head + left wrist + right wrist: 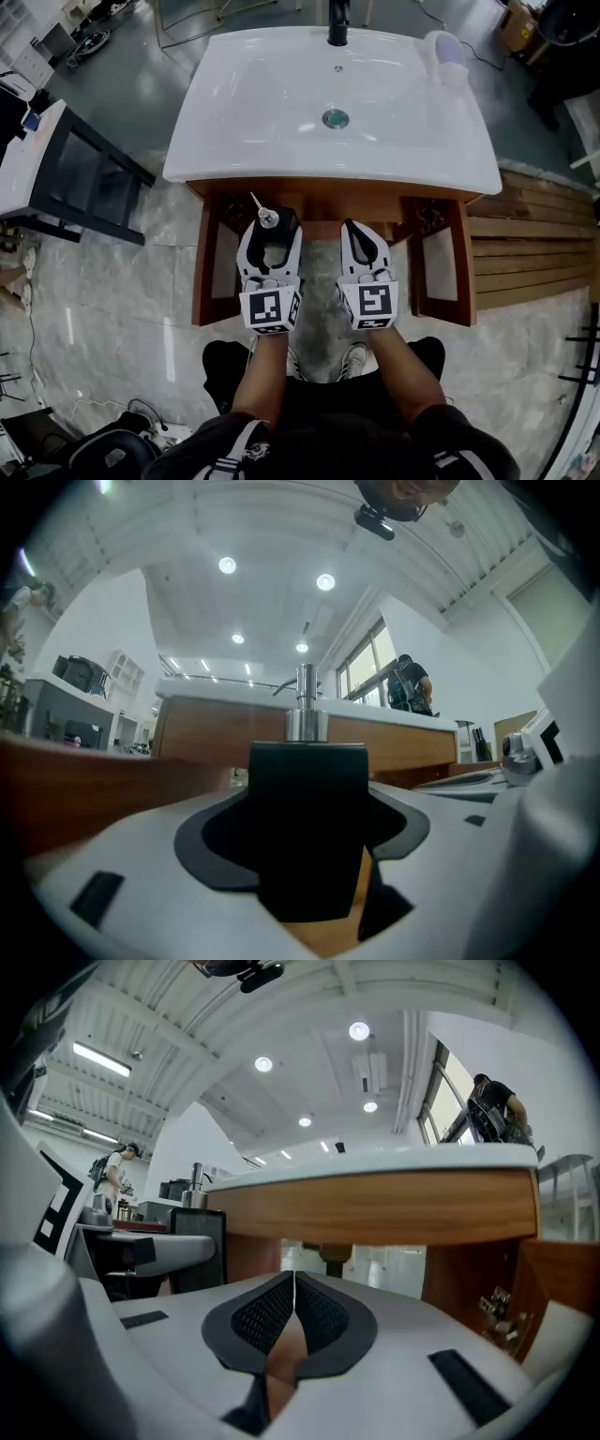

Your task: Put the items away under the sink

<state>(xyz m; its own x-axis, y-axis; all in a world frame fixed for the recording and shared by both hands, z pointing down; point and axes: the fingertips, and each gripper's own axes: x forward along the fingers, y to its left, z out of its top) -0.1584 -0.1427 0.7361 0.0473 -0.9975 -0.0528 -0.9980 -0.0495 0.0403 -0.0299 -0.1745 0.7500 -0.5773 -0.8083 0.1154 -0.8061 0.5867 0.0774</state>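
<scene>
The fingers [141, 864] of the left gripper [270, 234] are clenched on a black, square-sided soap dispenser bottle with a steel pump top [308, 827]. It stands upright between them, and in the head view its pump spout points to the far left. Just beside it on the right is the right gripper [365, 239], fingers [253, 1312] pressed together on nothing, the ribbed black pads meeting in a thin line. Both grippers point level at the open front of the brown wooden cabinet [323, 197] under the white ceramic sink basin [225, 155]. The cabinet's two doors [209, 272] hang wide, one to the left, one to the right. The bottle sits at the mouth of that cabinet, just on the near side of the basin's near rim; whether it has crossed the threshold cannot be told. Up on the basin, a black tap [338, 23] stands at the far edge and a round steel drain [336, 118] sits in the middle.
</scene>
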